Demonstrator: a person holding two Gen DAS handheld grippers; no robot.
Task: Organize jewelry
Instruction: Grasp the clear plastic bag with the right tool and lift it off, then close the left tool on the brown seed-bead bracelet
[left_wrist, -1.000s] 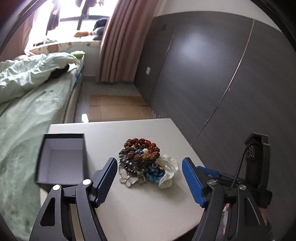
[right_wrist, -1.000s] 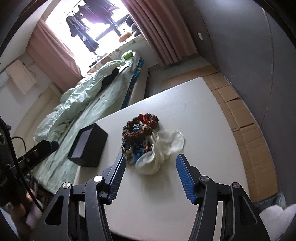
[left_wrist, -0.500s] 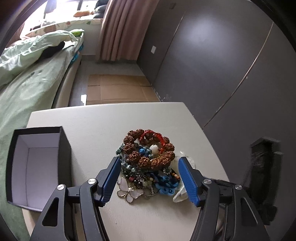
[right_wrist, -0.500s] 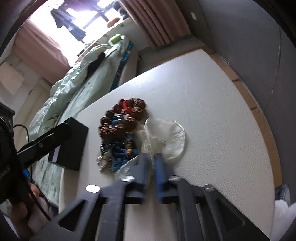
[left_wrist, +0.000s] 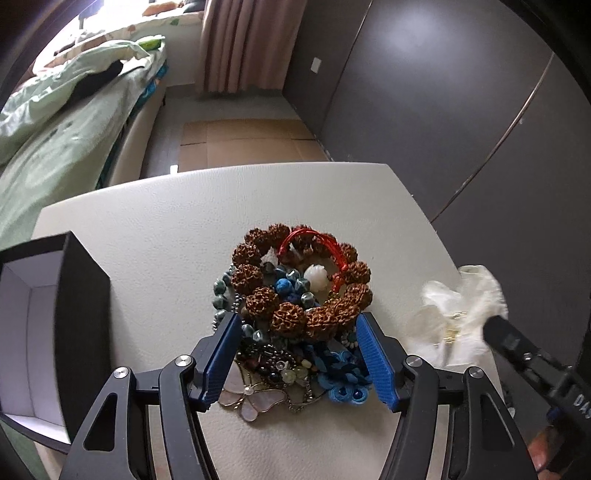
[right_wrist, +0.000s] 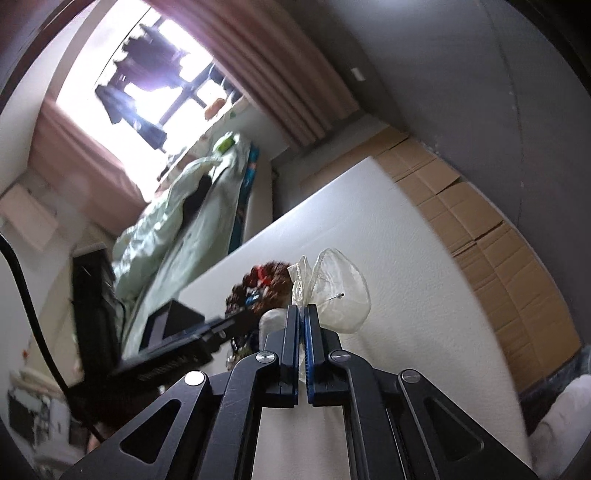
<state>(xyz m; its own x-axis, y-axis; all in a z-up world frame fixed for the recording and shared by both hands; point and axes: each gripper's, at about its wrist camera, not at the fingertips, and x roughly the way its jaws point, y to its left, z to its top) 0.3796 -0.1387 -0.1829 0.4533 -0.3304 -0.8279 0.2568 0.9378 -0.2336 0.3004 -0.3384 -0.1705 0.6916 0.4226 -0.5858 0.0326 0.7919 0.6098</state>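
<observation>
A pile of jewelry (left_wrist: 295, 314) lies on the white table (left_wrist: 166, 243): a brown seed-bead bracelet (left_wrist: 303, 280) with red cord on top, blue beads and a shell butterfly pendant (left_wrist: 251, 400) below. My left gripper (left_wrist: 297, 354) is open, its blue pads either side of the pile's near part. My right gripper (right_wrist: 303, 325) is shut on a sheer white pouch (right_wrist: 332, 291) and holds it lifted off the table; the pouch also shows blurred in the left wrist view (left_wrist: 458, 314). An open black box (left_wrist: 44, 332) with a white inside stands left of the pile.
A bed with a green duvet (left_wrist: 55, 122) runs along the table's left side. Flattened cardboard (left_wrist: 243, 140) covers the floor beyond the table. A dark wall panel (left_wrist: 443, 110) stands to the right. The table's right edge is near the pouch.
My right gripper closed on the white pouch and lifted it away from the pile to the right. My left gripper moved forward and down so its pads flank the jewelry pile.
</observation>
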